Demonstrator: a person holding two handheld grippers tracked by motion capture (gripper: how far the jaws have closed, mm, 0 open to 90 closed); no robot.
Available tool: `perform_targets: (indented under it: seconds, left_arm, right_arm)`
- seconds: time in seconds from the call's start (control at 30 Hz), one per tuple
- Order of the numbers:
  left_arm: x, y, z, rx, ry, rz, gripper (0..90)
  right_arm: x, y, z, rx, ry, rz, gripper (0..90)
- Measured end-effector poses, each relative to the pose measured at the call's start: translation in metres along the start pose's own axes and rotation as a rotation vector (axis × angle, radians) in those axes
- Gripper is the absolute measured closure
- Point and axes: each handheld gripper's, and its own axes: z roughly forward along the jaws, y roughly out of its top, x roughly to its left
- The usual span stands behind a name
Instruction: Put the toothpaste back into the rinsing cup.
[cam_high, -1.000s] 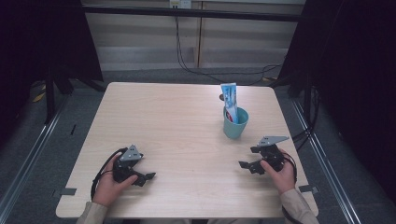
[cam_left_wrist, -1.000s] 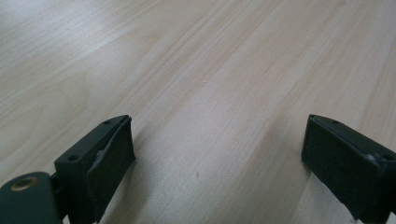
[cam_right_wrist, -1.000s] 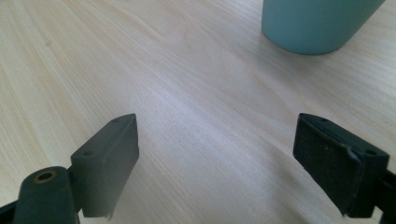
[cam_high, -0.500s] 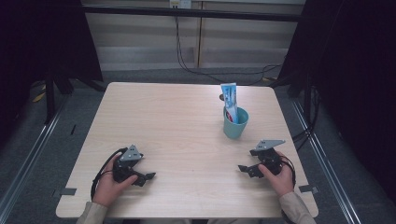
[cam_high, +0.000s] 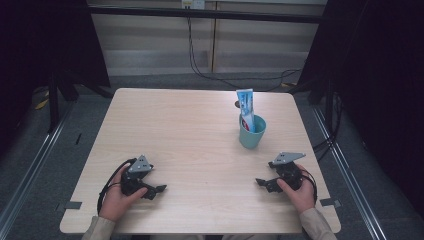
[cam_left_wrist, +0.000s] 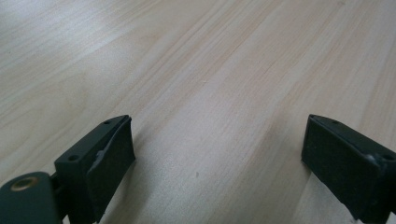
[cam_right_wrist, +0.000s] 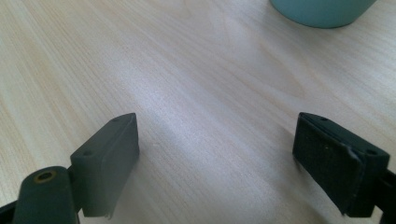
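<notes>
A teal cup (cam_high: 252, 132) stands upright on the right half of the light wooden table (cam_high: 190, 130), with a blue and white toothpaste tube (cam_high: 245, 109) sticking up out of it. Its base (cam_right_wrist: 322, 10) shows at the top of the right gripper view. My left gripper (cam_high: 152, 190) rests on the table near the front left, held by a hand, open with nothing between its jaws (cam_left_wrist: 217, 158). My right gripper (cam_high: 264, 183) lies near the front right, below the cup, also open and empty (cam_right_wrist: 217, 158).
The table's front edge runs just behind both hands. Black cables (cam_high: 107, 182) trail from each gripper. Dark floor, metal rails and black frame posts (cam_high: 52, 95) surround the table.
The right gripper has come down and slightly toward the front edge, settling on the table. The left gripper has stayed put.
</notes>
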Motion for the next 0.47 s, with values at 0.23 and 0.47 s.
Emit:
perform_targets:
  seconds: [0.23, 0.47]
  left_arm:
    - [-0.0001, 0.0000, 0.0001, -0.001, 0.000, -0.001, 8.8]
    - [0.0000, -0.0001, 0.0002, -0.003, -0.001, -0.001, 8.8]
  right_arm:
    - [0.0008, -0.0039, 0.0001, -0.032, -0.011, 0.011, 13.8]
    - [0.0004, -0.0044, 0.0005, -0.038, -0.008, 0.009, 13.6]
